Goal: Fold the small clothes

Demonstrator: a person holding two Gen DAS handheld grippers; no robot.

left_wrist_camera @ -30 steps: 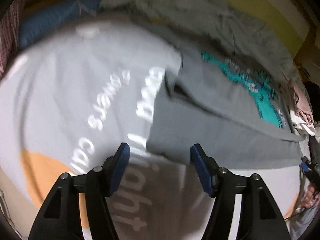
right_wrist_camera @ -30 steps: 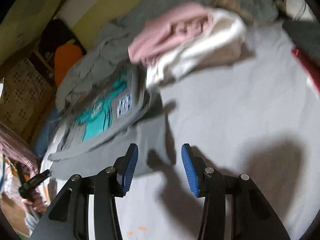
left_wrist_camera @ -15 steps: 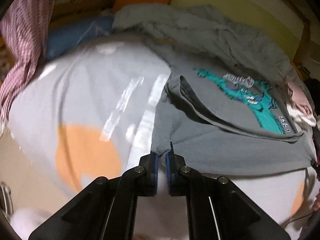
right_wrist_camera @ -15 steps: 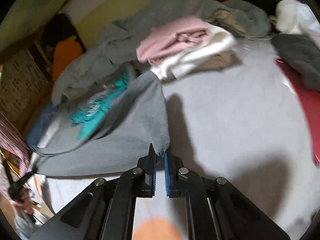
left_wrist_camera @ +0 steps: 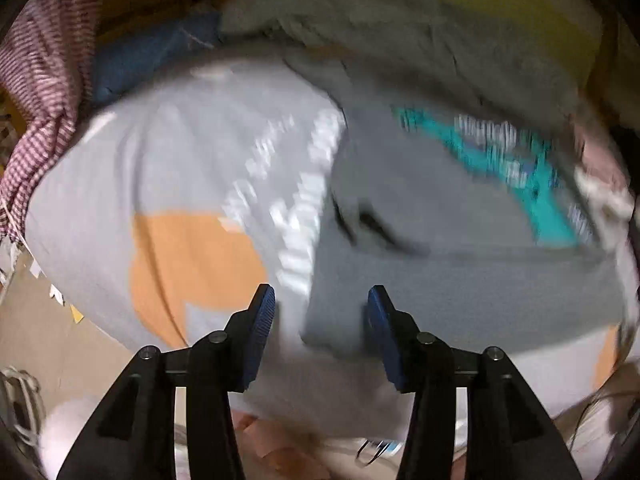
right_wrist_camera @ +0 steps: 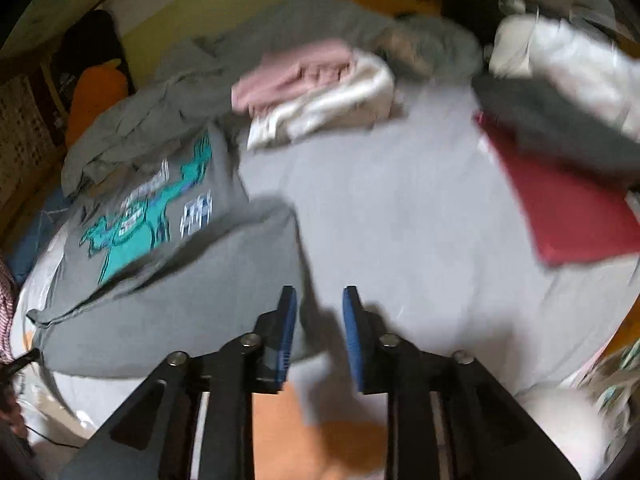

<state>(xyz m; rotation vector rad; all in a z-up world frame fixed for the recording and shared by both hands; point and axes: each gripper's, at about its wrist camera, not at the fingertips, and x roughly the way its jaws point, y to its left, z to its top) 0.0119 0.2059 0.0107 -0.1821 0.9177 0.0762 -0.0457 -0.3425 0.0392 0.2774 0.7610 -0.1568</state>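
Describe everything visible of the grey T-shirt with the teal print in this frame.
The grey T-shirt is soft knit with a teal cartoon print and pale lettering. It lies on the light grey bedspread, its lower part folded up over itself so the print stays partly exposed. A crumpled grey garment adjoins its far edge. Both hand-held grippers, left and right, are opening; no pad presses the cloth.

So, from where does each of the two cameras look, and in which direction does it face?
Left wrist: sits on the left gripper, facing down along its opening blue-padded fingers at the grey T-shirt on the bed cover; nothing is between the pads.
Right wrist: sits on the right gripper, facing down over the T-shirt's other corner toward the pink and white pile and a red garment; its jaws are opening too, gripping nothing.
Shared: the same teal-printed T-shirt and the bed cover.
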